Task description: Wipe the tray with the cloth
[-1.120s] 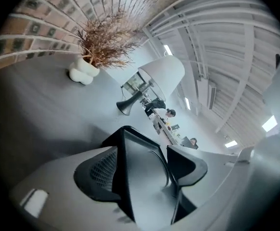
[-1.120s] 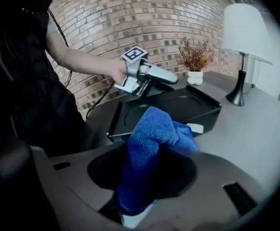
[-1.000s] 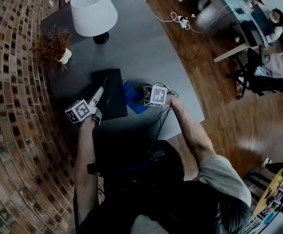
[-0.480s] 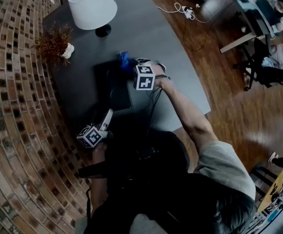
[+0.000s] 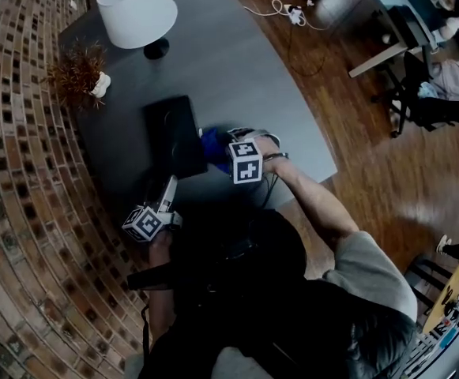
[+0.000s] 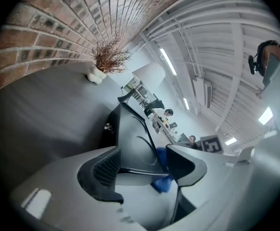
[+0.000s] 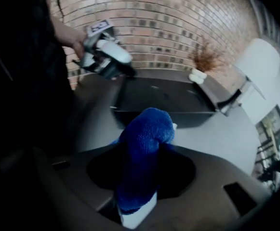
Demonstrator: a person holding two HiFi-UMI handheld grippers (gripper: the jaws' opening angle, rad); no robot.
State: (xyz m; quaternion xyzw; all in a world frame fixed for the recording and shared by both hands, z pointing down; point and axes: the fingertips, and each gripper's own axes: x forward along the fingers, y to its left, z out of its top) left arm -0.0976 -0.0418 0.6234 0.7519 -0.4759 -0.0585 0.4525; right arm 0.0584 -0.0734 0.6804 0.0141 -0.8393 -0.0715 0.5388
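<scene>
At the near edge of the table (image 5: 245,77), left gripper (image 5: 168,188): jaws apart, just closing a little, nothing between. Farther in, right gripper (image 7: 144,165) squeezing the blue cloth (image 5: 212,145), right by the black tray (image 5: 170,133), at its right edge.

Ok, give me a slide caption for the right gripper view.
Right claw clamps a fluffy blue cloth in front of the black rectangular tray on the grey table.

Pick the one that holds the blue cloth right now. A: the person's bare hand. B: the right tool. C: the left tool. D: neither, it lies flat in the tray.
B: the blue cloth sticks up pinched between the jaws of the right tool, with the black tray beyond it.
</scene>
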